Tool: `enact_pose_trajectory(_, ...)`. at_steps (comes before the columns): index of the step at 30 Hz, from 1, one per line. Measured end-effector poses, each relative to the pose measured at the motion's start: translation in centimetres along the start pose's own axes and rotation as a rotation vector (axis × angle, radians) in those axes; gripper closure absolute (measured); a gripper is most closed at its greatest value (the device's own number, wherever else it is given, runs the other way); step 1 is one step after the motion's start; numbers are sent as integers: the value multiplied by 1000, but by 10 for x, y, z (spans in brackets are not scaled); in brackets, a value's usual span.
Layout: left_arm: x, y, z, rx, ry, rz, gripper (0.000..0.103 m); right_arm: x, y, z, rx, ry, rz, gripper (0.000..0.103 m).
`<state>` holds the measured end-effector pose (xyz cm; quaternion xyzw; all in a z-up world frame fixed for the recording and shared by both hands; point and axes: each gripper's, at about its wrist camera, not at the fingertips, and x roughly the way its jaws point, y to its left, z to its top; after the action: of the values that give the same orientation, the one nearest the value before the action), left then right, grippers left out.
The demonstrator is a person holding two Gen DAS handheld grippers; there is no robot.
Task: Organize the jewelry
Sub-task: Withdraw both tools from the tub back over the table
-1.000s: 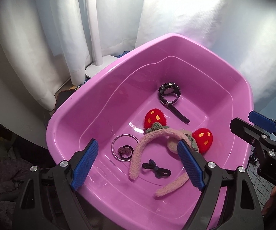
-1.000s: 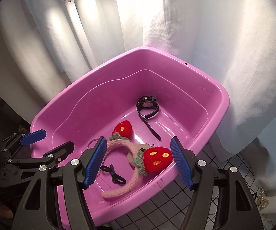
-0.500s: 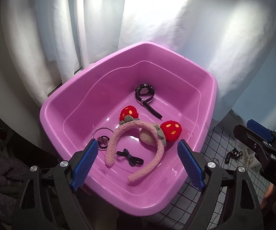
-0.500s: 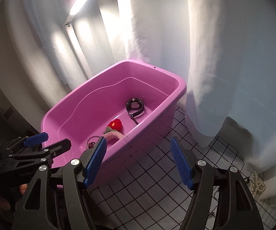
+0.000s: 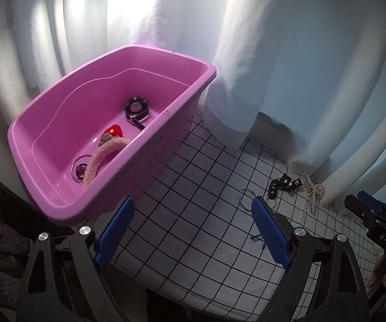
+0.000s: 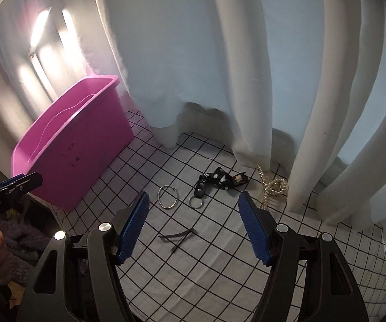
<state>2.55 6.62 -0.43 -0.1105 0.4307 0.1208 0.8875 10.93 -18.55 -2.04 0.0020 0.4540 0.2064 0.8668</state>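
Between pickups: both claws, left [image 5: 191, 233] and right [image 6: 193, 230], gape empty; next, the bangle [image 6: 168, 196] needs grabbing for the tub [image 6: 69, 145].

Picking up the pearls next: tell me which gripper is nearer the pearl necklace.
Right. The right gripper hangs just short of the pearl necklace; the left gripper sits farther back, toward the pink tub.

A pink tub [image 5: 185, 102] at 10 o'clock holds a black watch [image 5: 136, 108], a fuzzy pink headband [image 5: 99, 158] with a red strawberry and a ring, while at 12 o'clock on the checked cloth lie a thin bangle [image 6: 167, 196], a black strap [image 6: 219, 179], a pearl string [image 6: 272, 186] and a dark hairpin [image 6: 178, 237].
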Motion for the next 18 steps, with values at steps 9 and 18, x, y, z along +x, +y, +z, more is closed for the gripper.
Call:
enact_pose_trajectory(9, 37, -57, -58, 3, 41, 12, 15, 6, -68, -48, 40, 42, 17, 37)
enact_pose_trajectory(18, 71, -89, -99, -60, 83, 69, 15, 41, -104, -71, 60, 76, 46, 37)
